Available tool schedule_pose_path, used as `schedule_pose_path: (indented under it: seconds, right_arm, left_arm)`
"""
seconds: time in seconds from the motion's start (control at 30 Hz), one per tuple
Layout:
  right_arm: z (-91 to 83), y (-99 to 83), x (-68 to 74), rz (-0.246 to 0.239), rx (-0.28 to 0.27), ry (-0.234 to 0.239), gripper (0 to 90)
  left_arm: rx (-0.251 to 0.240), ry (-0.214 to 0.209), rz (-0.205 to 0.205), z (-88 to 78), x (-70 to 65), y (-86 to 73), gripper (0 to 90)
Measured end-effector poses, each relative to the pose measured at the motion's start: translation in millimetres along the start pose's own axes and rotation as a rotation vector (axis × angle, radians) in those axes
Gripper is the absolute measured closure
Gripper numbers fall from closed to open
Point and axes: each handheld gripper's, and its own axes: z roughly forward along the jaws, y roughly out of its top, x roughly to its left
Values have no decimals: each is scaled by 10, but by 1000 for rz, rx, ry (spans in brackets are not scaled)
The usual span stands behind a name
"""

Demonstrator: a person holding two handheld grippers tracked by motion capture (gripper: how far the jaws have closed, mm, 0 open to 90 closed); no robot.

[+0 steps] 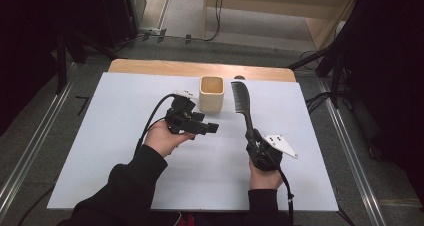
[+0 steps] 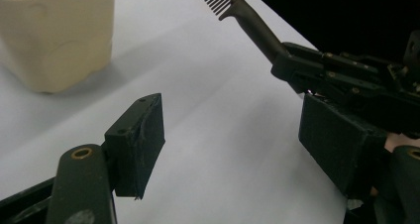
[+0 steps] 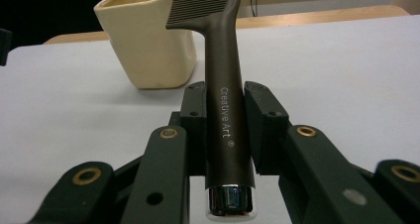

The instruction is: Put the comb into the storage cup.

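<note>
Comb (image 1: 242, 105) is riding clenched by its handle in the right gripper (image 1: 251, 137), teeth just right of the cup (image 1: 211, 93), so it is needing tipping upright over the rim while the left gripper (image 1: 210, 128), released, is keeping clear.

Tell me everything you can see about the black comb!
The comb is dark brown-black, plastic by its look, with a row of fine teeth at the far end and a long round handle. White letters on the handle read "Creative Art", and its butt has a shiny silver cap. The right hand-held gripper clamps the handle between both pads, and the teeth point away from the person, just right of the cream cup. It does not seem to touch the cup.
</note>
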Motion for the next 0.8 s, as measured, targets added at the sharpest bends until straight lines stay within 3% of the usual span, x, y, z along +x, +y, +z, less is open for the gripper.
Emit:
schedule_pose_path:
  seconds: [0.6, 0.8]
  right_arm:
    - [24, -4, 18, 26, -11, 27, 704]
    - [43, 4, 26, 27, -15, 41, 704]
  left_arm:
    - [-13, 2, -8, 183, -76, 173, 284]
    - [-20, 21, 4, 279, -120, 226, 284]
